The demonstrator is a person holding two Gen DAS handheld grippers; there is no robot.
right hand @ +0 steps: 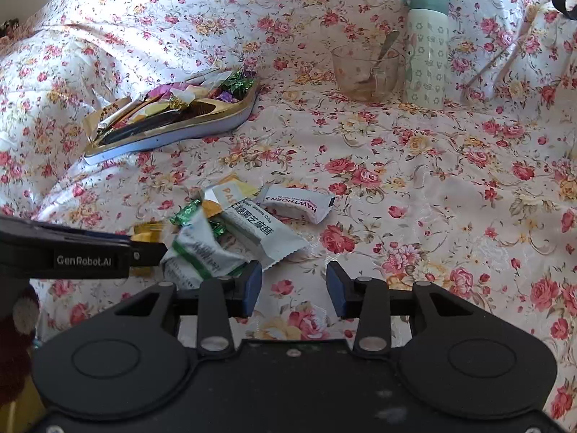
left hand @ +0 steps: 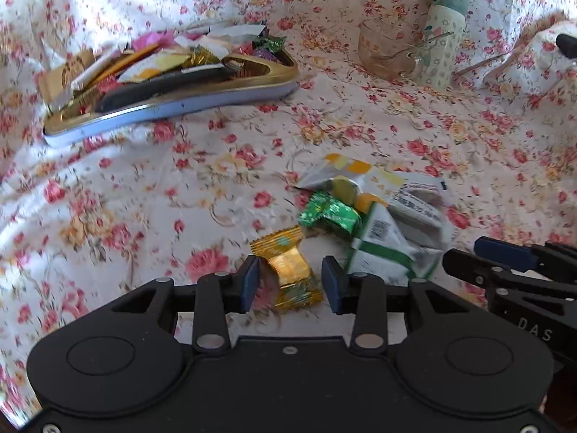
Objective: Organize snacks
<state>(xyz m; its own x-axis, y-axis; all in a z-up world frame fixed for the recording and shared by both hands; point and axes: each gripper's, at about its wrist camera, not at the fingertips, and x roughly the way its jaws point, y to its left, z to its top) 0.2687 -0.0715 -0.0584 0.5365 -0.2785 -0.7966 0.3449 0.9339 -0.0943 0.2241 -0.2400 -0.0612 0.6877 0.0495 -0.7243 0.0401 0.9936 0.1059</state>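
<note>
A gold-wrapped candy (left hand: 288,267) lies on the floral cloth between the open jaws of my left gripper (left hand: 290,283), not clamped. Just beyond it sit a green-foil candy (left hand: 330,214) and several white snack packets (left hand: 393,231). The same pile (right hand: 230,231) shows in the right wrist view, with a white hawthorn packet (right hand: 299,204) beside it. My right gripper (right hand: 294,287) is open and empty over bare cloth, right of the pile. A gold-rimmed tin tray (left hand: 173,108) (right hand: 173,137) full of snacks lies at the far left.
A glass cup with a spoon (right hand: 366,72) and a green-lidded patterned bottle (right hand: 427,47) stand at the back right. Chopsticks (right hand: 494,61) lie beyond the bottle. The cloth (right hand: 432,180) is wrinkled and rises at the left and back.
</note>
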